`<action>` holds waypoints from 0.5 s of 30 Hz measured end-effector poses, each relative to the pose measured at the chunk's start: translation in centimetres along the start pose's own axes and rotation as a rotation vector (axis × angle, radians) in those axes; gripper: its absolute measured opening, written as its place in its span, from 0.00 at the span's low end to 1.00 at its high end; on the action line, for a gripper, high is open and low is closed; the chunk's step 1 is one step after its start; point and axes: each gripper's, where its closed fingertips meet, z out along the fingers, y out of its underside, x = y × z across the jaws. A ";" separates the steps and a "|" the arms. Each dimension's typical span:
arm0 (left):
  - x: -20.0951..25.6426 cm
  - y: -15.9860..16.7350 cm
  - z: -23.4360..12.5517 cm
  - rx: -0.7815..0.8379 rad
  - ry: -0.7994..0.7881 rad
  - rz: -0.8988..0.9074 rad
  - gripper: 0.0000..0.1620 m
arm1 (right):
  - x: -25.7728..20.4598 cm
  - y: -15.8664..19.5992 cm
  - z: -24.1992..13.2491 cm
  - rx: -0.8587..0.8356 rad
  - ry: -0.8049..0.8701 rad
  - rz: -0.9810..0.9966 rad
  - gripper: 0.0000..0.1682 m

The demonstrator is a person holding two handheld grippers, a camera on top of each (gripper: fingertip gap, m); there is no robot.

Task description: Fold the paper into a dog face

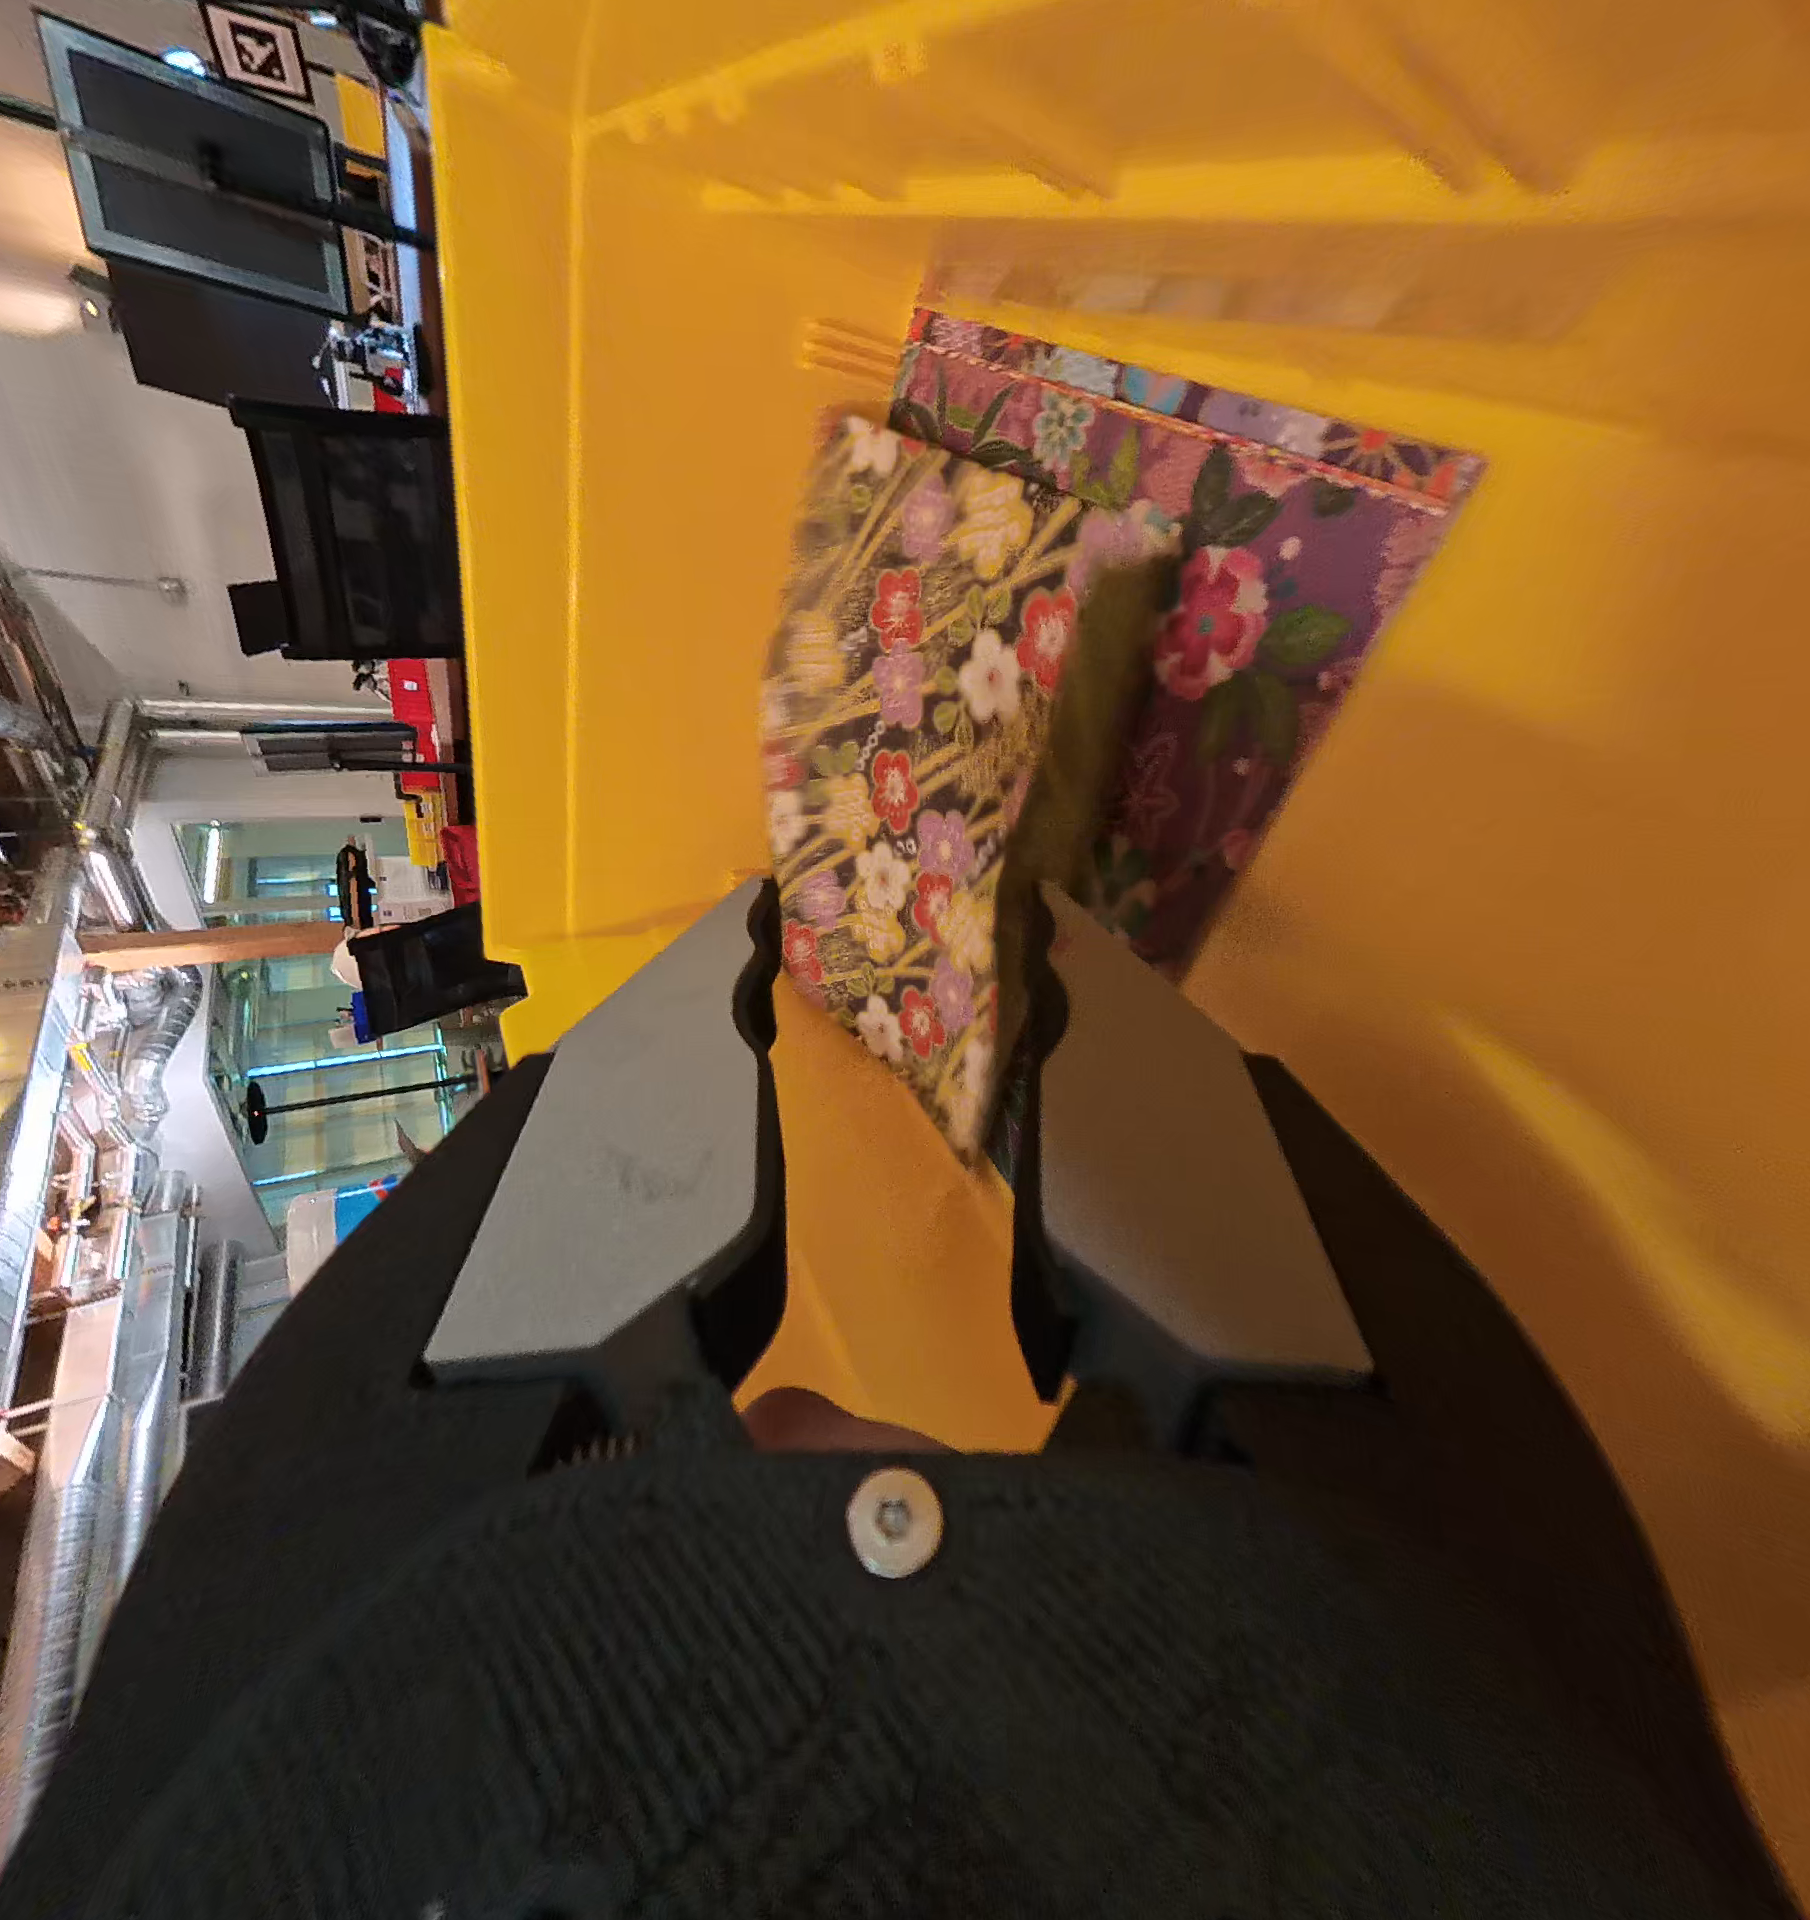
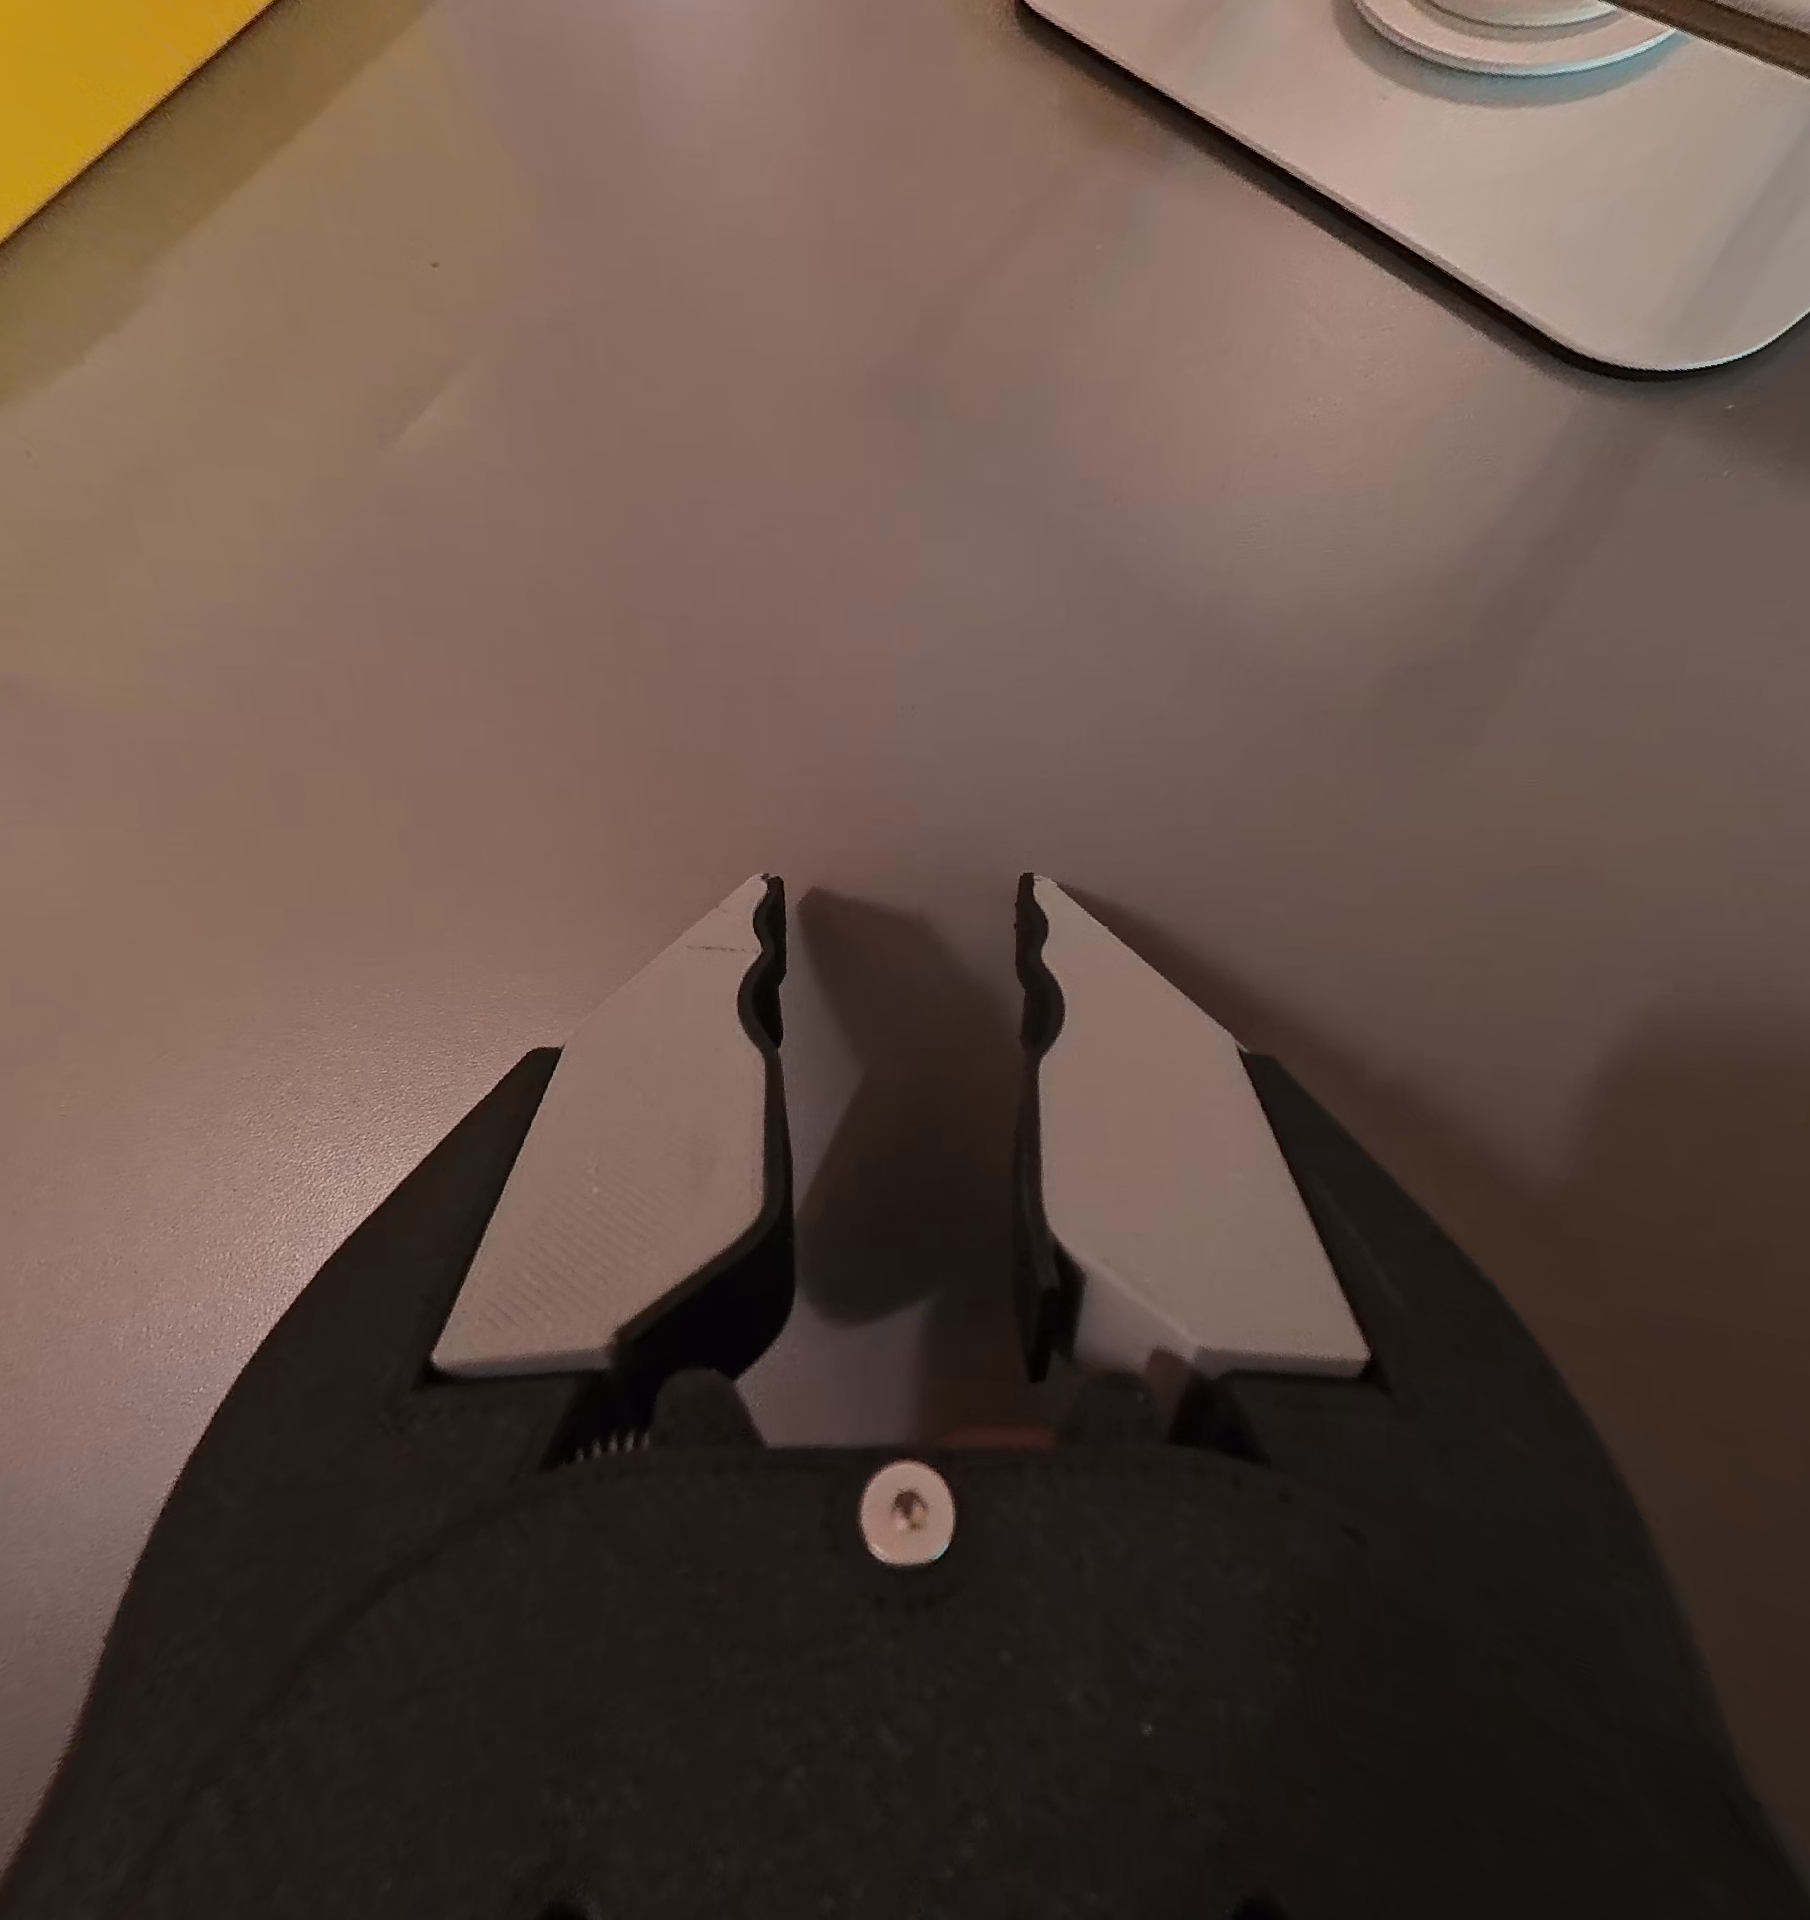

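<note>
A: Item one, nearest the lens in the left wrist view: left gripper (image 1: 901, 914), black body, grey fingers (image 1: 631, 1174). State?

B: Fingers parted, a wide gap between them. The near corner of the dark floral paper (image 1: 911, 748) sits in that gap, lying against the finger on the right of the frame. The other finger stands clear of it, so the sheet is not clamped.

A: Item two, the paper itself. Place and heading?

B: Centre of the frame, inside a yellow bin (image 1: 672, 520). It stands nearly on edge, tilted, the patterned face turned to the left of the frame. Its long axis runs from the fingers up the frame toward the bin's far wall. Just behind it, to the right, a purple floral sheet (image 1: 1296, 582), with more sheets at upper centre, blurred.

A: Item three, the right wrist view.

B: Right gripper (image 2: 896, 894), fingers apart and holding nothing, tips low over a bare grey worktop (image 2: 672, 520). A yellow edge shows at upper left, a white flat base (image 2: 1452, 208) at upper right.

A: Step in hand?

B: By my reading, fetching the sheet: no fold visible yet. Next calls for closing the left fingers on that corner, taking one sheet only, lifting it out and laying it flat on the worktop by the right gripper.
</note>
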 end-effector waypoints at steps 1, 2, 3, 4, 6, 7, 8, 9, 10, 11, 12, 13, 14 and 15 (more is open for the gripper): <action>-0.2 -0.1 0.0 0.001 -0.005 -0.014 0.28 | 0.0 0.0 0.0 0.000 0.000 0.000 0.24; -0.4 -0.2 0.1 0.006 -0.007 -0.025 0.28 | 0.0 0.0 0.0 0.000 0.000 0.000 0.24; -0.4 -0.2 0.1 0.008 -0.006 -0.038 0.27 | 0.0 0.0 0.0 0.000 0.000 0.001 0.24; -0.4 -0.2 0.2 0.008 0.001 -0.049 0.27 | 0.0 0.0 0.0 0.000 0.000 0.001 0.24; -0.1 -0.3 0.3 0.014 0.018 -0.058 0.27 | 0.0 0.0 0.0 0.000 0.000 0.001 0.24; 0.0 -0.2 0.3 0.013 0.022 -0.061 0.27 | 0.0 0.0 0.0 0.000 0.000 0.001 0.24; 0.2 -0.1 0.4 0.009 0.028 -0.064 0.27 | 0.0 0.0 0.0 0.000 -0.001 0.001 0.24; 0.3 -0.1 0.4 0.007 0.036 -0.067 0.27 | 0.0 0.0 0.0 0.000 -0.001 0.001 0.24; 0.5 0.0 0.4 0.008 0.046 -0.070 0.27 | 0.0 0.0 0.0 0.000 -0.001 0.002 0.24; 0.5 0.0 0.5 0.006 0.044 -0.071 0.26 | 0.0 0.0 0.0 0.000 -0.002 0.002 0.24; 0.4 0.0 0.4 0.006 0.041 -0.072 0.21 | 0.0 0.0 0.0 0.000 -0.002 0.002 0.24; 0.5 -0.1 0.4 0.011 0.052 -0.073 0.07 | 0.0 0.0 0.0 0.000 -0.002 0.002 0.24; 0.5 -0.2 0.2 0.016 0.058 -0.072 0.00 | 0.0 0.0 0.0 0.000 -0.002 0.001 0.24; 0.2 -0.2 0.1 0.013 0.053 -0.072 0.00 | 0.0 0.0 0.0 0.000 -0.002 0.001 0.25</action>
